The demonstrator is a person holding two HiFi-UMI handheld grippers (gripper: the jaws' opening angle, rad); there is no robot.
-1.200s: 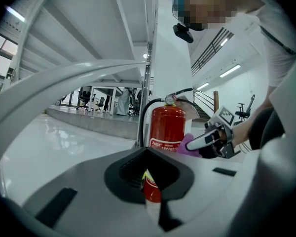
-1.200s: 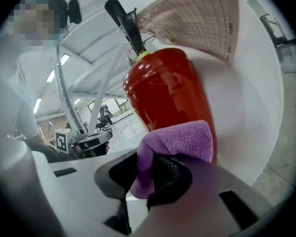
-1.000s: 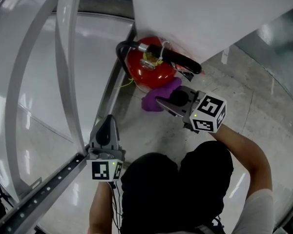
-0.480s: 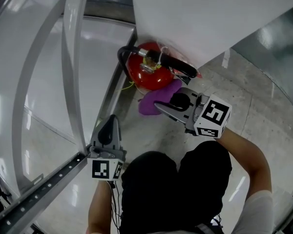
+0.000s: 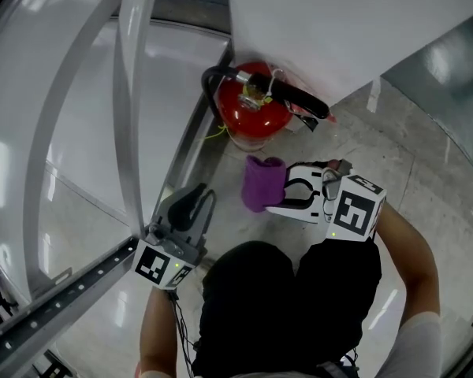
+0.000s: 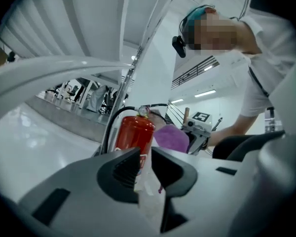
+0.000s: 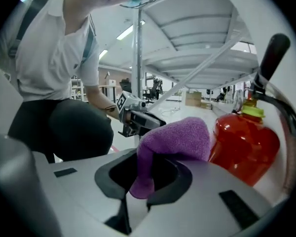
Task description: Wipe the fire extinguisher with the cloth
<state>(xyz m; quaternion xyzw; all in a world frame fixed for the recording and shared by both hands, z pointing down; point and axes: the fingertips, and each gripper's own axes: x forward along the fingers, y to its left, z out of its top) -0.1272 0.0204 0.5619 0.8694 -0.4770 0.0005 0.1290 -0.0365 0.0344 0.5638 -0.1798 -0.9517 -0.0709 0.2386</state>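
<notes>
The right hand-held gripper (image 7: pixel 140 191) pinches the purple cloth (image 7: pixel 175 137) between its jaws, just beside the red fire extinguisher (image 7: pixel 244 147).

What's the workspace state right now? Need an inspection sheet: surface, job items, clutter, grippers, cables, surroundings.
surface: speckled grey floor, glossy.
job's things: red fire extinguisher upright at the wall's foot; purple cloth held off the floor, apart from the extinguisher.
clutter: small white piece by the wall.
grippers: right gripper shut on the cloth; left gripper has nothing between its jaws, which stand a narrow gap apart and have just been opening.
cables: black hose looped on the extinguisher; thin yellow cord at its base.
surroundings: white wall panel, metal frame rails, person crouching.
</notes>
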